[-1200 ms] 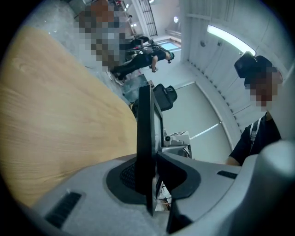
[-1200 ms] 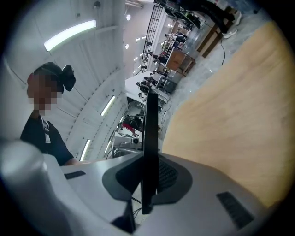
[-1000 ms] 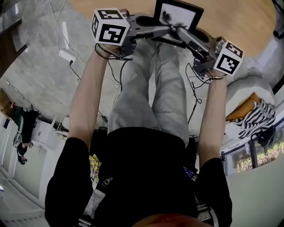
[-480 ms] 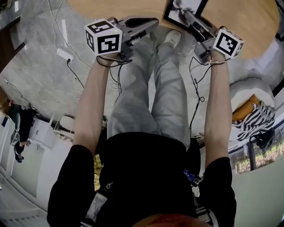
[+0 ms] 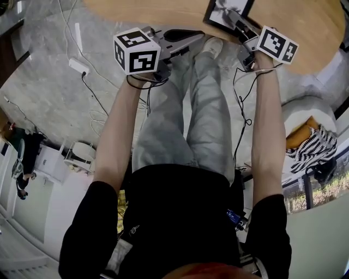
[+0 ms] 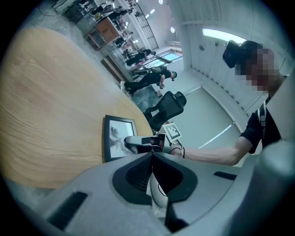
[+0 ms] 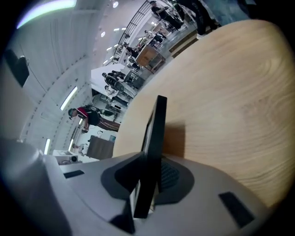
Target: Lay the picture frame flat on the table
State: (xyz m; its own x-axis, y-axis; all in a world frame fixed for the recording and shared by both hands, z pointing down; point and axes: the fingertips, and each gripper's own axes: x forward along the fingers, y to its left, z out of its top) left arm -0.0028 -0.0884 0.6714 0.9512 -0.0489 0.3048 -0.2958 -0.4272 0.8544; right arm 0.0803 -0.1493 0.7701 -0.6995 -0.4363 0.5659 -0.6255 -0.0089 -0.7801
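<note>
Right gripper view: our right tool (image 7: 150,162) bites the picture frame (image 7: 157,126).
Opening jaws pinch its near edge, lower centre; our left tool (image 6: 152,155) sits closed.

Since 1 s ago: picture frame (image 5: 215,11) went from over the legs out to 12–1 o'clock, now over the counter (image 5: 311,22). Right tool (image 5: 232,16) went w/ it, jaws now opening, frame edge betw. them. Left tool (image 5: 185,37) fell back toward the body, no longer beside the frame.

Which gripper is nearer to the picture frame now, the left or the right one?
Right. The right gripper has the picture frame between its opening jaws; the left gripper is apart from it, to its left.
</note>
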